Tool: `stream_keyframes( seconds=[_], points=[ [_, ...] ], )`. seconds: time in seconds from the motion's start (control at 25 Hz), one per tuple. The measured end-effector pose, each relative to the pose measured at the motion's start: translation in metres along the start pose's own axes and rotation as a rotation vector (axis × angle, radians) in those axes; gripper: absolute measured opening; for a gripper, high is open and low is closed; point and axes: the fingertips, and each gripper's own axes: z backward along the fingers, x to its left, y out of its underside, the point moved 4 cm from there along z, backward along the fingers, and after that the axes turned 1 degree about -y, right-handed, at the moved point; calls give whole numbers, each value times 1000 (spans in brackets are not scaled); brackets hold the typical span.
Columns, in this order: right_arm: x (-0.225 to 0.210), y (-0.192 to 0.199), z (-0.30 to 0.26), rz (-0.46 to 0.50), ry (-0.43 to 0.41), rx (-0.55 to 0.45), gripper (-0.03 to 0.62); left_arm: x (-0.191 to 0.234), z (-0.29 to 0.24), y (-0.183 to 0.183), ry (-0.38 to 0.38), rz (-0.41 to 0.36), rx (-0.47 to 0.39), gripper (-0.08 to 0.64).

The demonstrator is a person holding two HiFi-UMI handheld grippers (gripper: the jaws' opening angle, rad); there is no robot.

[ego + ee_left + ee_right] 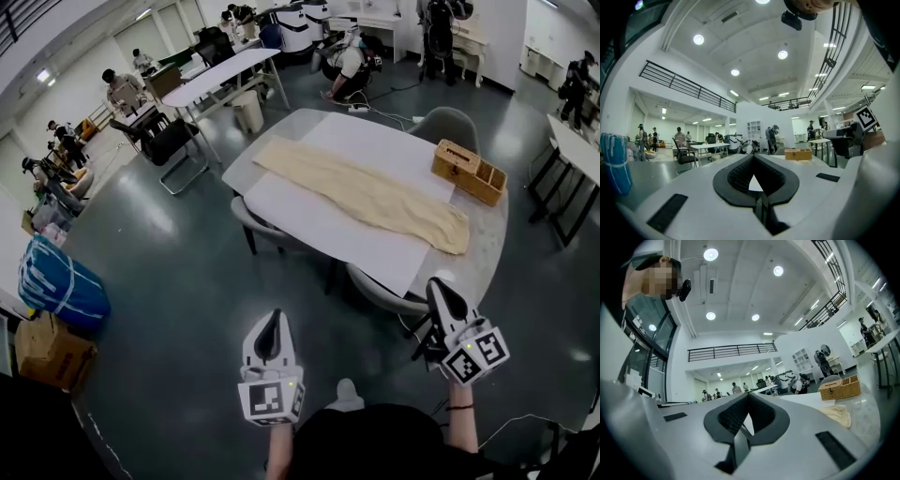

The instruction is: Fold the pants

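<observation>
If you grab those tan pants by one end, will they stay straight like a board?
Probably not: the pants lie flat and wrinkled on the table, so they'd likely droop. They look thin, so probably light. They shouldn't roll or tip.

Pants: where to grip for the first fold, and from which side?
Take the pants by their near end, left gripper and right gripper on a corner each, coming in low from the table's near edge. They lie flat, running lengthwise away from it, so that end is likely easiest to lift over. Jaws are shut; open first.
</observation>
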Motion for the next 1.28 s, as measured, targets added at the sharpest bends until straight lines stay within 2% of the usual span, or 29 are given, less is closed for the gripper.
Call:
stream_keyframes(
  seconds=[0.24,0.44,0.72,0.96,1.28],
  points=[
    [1,8,-41,8,22,-6,14,28,-35,-2,18,14,-22,14],
    [-7,14,-58,10,48,-1,14,34,-60,2,44,19,-25,14],
    [-19,22,-79,1,97,19,14,41,-80,13,50,48,4,14],
    [-42,32,-98,-31,152,32,14,51,-110,22,58,39,35,14],
    [-86,35,-149,-59,208,34,14,55,-191,20,99,38,65,14]
  ],
)
